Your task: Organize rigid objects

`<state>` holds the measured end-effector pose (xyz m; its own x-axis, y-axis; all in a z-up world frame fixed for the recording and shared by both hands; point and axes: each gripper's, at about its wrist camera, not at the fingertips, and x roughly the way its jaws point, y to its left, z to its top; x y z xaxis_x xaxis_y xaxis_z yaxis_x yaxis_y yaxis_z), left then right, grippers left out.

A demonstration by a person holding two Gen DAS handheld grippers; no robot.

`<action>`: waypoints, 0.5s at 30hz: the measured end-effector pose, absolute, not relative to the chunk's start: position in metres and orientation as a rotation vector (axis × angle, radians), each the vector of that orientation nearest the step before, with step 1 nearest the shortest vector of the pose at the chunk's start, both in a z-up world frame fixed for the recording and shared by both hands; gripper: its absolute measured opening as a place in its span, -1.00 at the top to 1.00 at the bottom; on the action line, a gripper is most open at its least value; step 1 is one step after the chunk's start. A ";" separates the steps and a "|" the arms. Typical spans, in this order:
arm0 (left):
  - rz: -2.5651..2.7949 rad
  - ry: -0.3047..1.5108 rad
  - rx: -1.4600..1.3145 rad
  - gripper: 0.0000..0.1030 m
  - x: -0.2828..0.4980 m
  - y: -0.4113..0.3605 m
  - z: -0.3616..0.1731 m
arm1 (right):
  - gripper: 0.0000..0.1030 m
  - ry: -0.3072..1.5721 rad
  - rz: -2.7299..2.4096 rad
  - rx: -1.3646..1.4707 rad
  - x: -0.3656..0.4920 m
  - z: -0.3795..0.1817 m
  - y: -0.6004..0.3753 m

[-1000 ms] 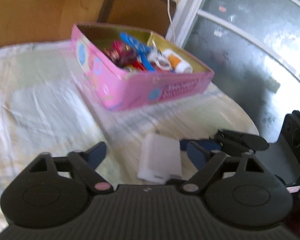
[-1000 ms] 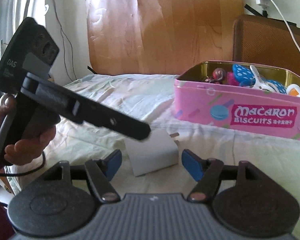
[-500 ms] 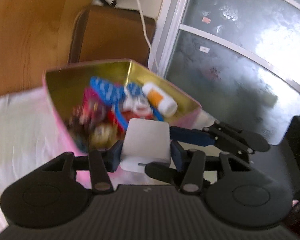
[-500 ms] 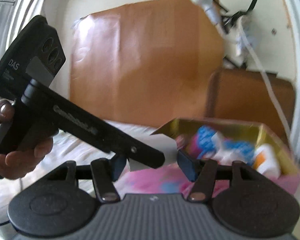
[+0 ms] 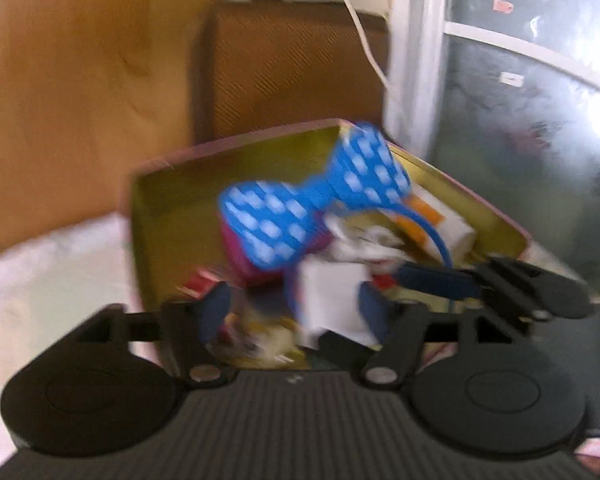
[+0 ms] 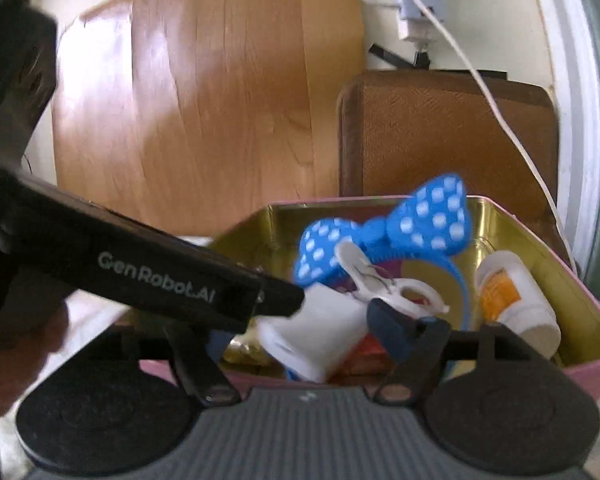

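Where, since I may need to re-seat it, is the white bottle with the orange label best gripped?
Probably across the round body of the white bottle at the orange label, coming from above through the open top of the pink tin. It leans against the right wall, which blocks a sideways approach; the blue bow headband crowds its left.

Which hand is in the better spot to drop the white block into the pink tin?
Probably the left. The left gripper hangs right over the pink tin, its fingers opening with the white block loose between them. The right gripper is opening too, but the left one crosses in front of it.
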<state>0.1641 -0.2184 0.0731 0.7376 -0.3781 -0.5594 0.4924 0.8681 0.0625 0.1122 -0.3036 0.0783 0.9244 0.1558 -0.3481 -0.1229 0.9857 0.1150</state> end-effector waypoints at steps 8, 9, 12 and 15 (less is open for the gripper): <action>-0.342 0.441 0.207 -0.81 0.107 -0.180 0.100 | -0.65 0.249 0.081 0.181 0.044 0.096 -0.301; -0.334 0.437 0.203 -0.83 0.102 -0.177 0.101 | -0.65 0.241 0.075 0.191 0.037 0.098 -0.300; -0.314 0.427 0.187 -0.86 0.088 -0.168 0.105 | -0.66 0.226 0.061 0.213 0.014 0.102 -0.298; -0.276 0.418 0.169 -1.00 0.075 -0.161 0.106 | -0.76 0.214 0.058 0.249 -0.007 0.104 -0.294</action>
